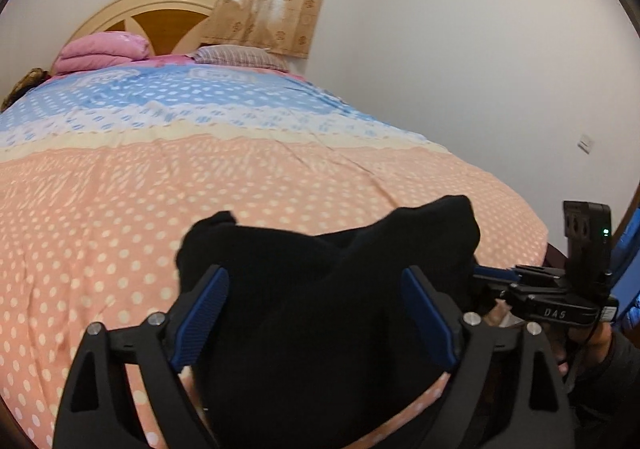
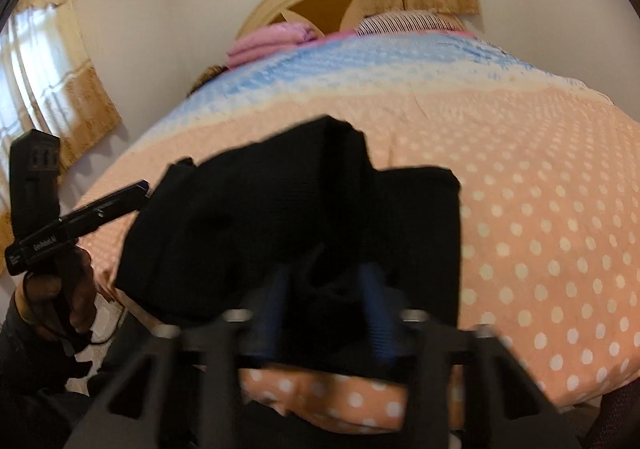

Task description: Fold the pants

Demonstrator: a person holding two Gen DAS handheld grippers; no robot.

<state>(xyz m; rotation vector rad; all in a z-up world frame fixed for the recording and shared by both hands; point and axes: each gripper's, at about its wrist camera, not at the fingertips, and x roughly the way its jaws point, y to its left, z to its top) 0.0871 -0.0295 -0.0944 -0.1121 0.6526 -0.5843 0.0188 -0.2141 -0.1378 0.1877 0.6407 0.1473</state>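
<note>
the black pants (image 1: 320,281) lie bunched in a thick heap near the foot edge of the bed, on the pink polka-dot part of the bedspread (image 1: 120,209). your left gripper (image 1: 316,313) stands wide open: its blue pads sit apart on either side of the dark cloth, and neither pad presses on it. your right gripper (image 2: 324,305) is narrowed down around a fold of the pants, and its blue fingers (image 2: 374,301) pinch the fabric between them, though that view is blurred. seen from the left wrist, the right gripper reaches into the heap from its right side. far up the bed, a folded pink blanket (image 1: 100,53) and a striped pillow (image 1: 240,57) rest against the headboard (image 1: 160,17).
</note>
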